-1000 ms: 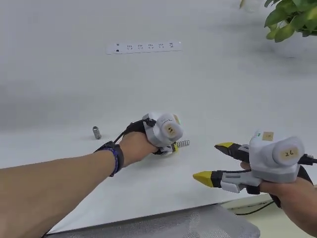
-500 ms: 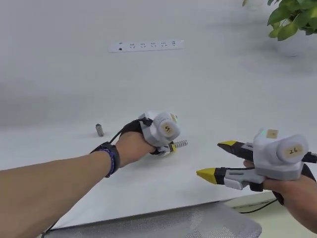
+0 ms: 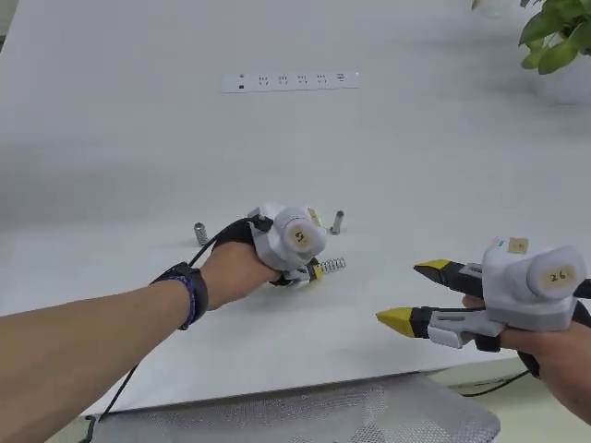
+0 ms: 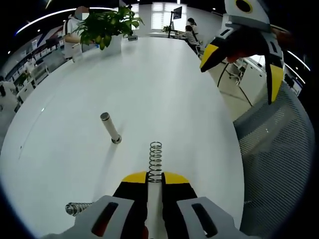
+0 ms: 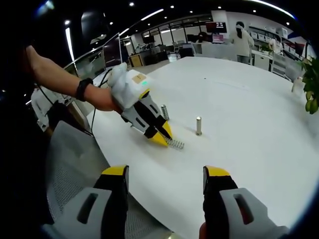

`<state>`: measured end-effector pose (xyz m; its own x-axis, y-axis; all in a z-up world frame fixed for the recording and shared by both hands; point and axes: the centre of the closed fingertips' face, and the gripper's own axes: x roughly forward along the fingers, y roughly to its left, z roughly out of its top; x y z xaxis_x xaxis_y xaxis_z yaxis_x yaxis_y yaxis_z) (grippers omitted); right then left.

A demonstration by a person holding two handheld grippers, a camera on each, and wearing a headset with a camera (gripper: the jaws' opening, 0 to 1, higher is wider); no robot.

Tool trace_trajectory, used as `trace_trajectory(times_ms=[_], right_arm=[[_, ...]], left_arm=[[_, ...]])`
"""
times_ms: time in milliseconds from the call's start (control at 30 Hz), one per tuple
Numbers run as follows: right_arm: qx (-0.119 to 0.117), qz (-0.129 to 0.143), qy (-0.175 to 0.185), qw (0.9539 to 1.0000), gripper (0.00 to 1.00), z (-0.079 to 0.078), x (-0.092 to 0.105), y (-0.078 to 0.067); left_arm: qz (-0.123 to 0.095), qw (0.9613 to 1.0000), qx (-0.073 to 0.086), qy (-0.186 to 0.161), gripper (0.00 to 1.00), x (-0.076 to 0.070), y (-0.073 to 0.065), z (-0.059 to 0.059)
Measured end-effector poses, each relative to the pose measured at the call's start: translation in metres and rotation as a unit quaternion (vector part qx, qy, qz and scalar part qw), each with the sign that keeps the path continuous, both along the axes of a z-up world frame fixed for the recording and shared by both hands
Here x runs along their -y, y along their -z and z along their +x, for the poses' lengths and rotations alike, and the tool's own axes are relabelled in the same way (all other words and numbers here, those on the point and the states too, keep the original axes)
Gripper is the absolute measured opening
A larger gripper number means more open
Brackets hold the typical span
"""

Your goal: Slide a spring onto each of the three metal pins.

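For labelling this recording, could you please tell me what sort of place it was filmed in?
Probably an open-plan office: a long white table carrying a power strip and a potted plant, with monitors on desks and people beyond.

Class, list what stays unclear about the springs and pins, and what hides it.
The held spring: its rear end is hidden between the jaws of the left gripper, left gripper view.
The sprung pin: partly covered by that gripper's body, same view; tiny in the head view.
The table behind the hand, head view: covered, so a third pin cannot be confirmed.
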<state>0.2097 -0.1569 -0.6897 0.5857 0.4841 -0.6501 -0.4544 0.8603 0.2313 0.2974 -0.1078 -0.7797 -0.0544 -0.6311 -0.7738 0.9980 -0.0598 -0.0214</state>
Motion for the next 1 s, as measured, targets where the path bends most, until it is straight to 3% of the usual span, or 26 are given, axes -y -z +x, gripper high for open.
trace_trajectory(times_ms=[600, 1000], right_arm=[[-0.001, 0.009, -0.037, 0.9993, 0.54, 0.009, -0.018, 0.005], [0.001, 0.021, -0.075, 0.997, 0.49, 0.016, -0.039, 0.006]], left_arm=[[-0.012, 0.9998, 0.017, -0.005, 0.02, -0.045, -0.025, 0.001], [-0.026, 0.9994, 0.024, 0.0, 0.02, -0.065, -0.045, -0.013]])
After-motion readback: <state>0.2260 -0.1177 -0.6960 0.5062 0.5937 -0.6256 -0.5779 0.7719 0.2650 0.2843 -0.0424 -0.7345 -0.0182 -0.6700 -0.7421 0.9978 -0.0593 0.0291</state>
